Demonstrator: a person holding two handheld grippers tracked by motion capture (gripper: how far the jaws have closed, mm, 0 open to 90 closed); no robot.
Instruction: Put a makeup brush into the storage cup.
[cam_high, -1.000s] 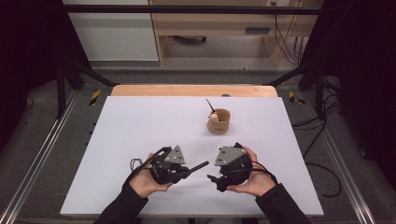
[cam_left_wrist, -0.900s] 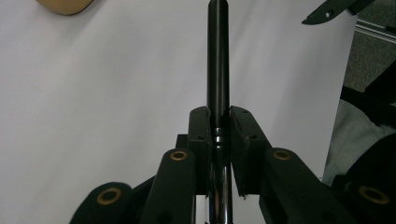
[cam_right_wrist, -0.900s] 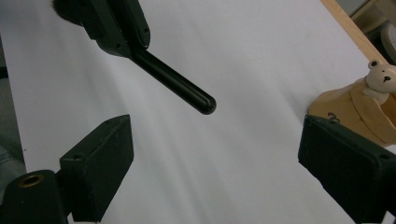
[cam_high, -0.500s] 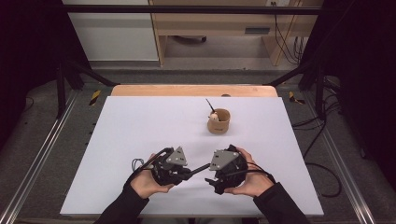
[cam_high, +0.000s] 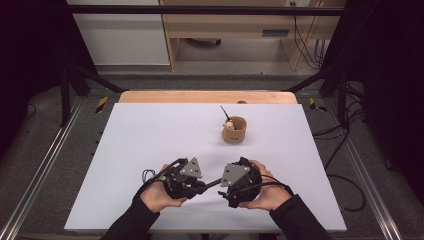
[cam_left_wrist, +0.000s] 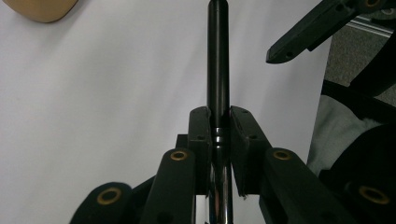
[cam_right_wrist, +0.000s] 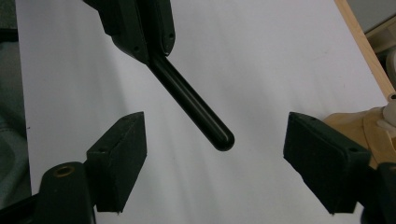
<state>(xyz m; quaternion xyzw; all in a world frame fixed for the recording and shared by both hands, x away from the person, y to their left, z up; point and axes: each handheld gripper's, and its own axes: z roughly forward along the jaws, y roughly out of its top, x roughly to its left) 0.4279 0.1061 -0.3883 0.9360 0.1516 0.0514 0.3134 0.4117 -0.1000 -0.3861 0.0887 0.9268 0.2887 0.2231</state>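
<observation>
So in the high view the left gripper (cam_high: 192, 182) is sitting at about 7 o'clock on the white surface (cam_high: 150, 135), held in the person's left hand (cam_high: 157, 196), and its jaws are pinching a black rod (cam_high: 212, 183) that's sticking out toward 3 o'clock. The left gripper view is showing it pretty clearly: the rod (cam_left_wrist: 218, 60) is running straight up between the two jaws, which are clamping it right around a grooved ring on the shaft, with a shiny metal section below that.

Just to the right, at roughly 5 o'clock, the right gripper (cam_high: 227, 185) is sitting in the right hand (cam_high: 267, 192), facing the left one. Its jaws are standing spread but have just been closing in, and in the right gripper view (cam_right_wrist: 215, 158) the rounded free end of the rod (cam_right_wrist: 196, 109) is hanging between them without touching either pad.

Further up, at around 1 o'clock from the grippers, a small tan cup (cam_high: 234, 130) is standing on the surface well apart from both hands, with a thin dark stick (cam_high: 225, 112) and something pale poking out of it.
</observation>
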